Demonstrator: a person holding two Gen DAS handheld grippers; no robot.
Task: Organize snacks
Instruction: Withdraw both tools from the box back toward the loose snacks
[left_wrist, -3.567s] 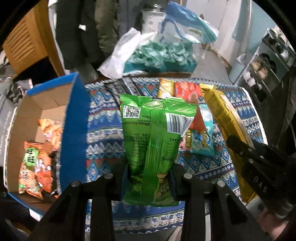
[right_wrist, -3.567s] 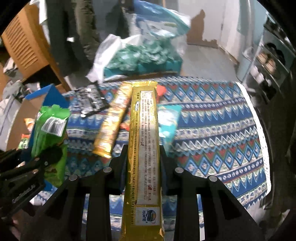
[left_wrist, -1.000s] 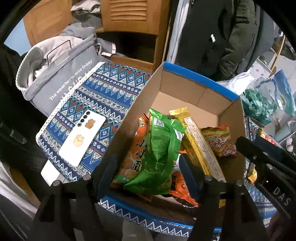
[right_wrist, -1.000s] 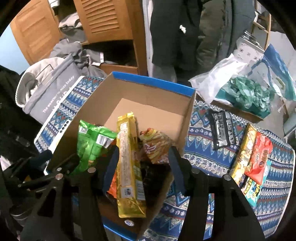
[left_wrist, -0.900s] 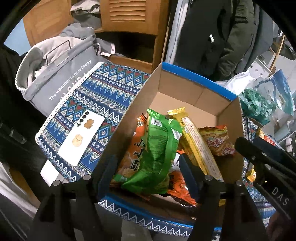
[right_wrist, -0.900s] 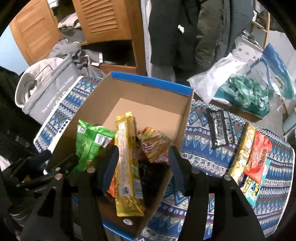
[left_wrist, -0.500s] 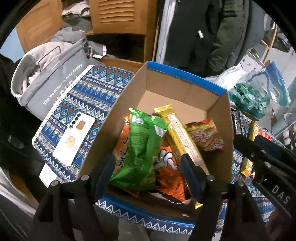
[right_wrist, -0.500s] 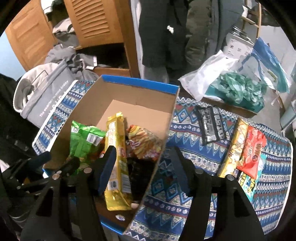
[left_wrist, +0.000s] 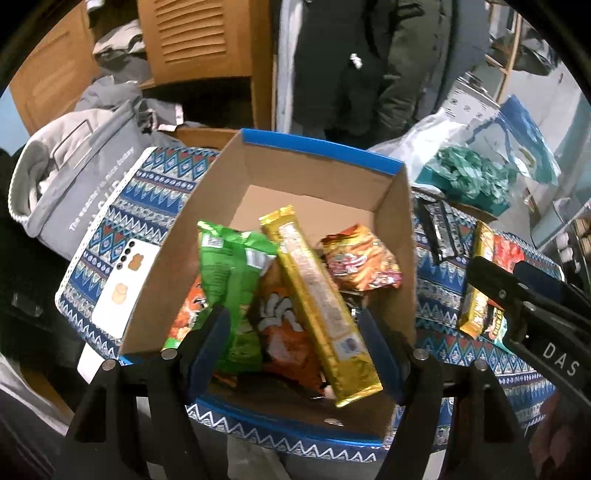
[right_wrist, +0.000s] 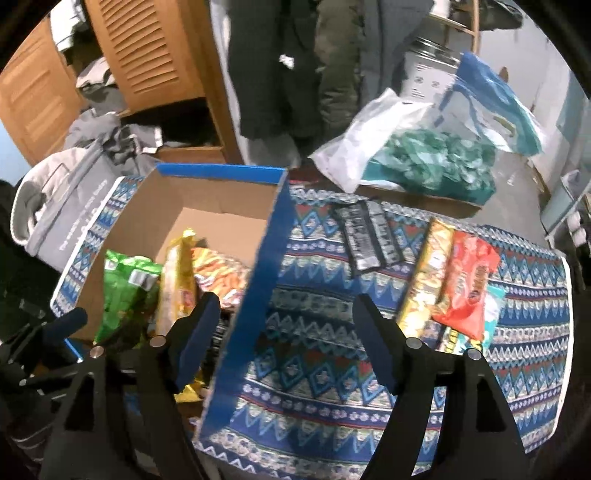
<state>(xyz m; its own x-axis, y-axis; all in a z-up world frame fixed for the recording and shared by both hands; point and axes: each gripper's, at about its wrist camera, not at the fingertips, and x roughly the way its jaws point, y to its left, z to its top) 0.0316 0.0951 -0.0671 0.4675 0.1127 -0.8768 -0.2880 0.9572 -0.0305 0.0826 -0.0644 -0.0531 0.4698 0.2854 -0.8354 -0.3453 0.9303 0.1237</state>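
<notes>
Snacks (left_wrist: 314, 295) dropped in box (left_wrist: 325, 155) under left gripper (left_wrist: 291, 350) — both grippers opening, empty; right gripper (right_wrist: 284, 339) faces counter (right_wrist: 314, 350) packets (right_wrist: 465, 280).

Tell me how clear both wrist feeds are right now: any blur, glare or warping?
Left wrist view: fairly sharp, the print on the gold packet nearly readable, glare on its foil; fisheye bends the box edges. Right wrist view: motion-smeared, the black packet lettering unreadable; dim corners in both.
</notes>
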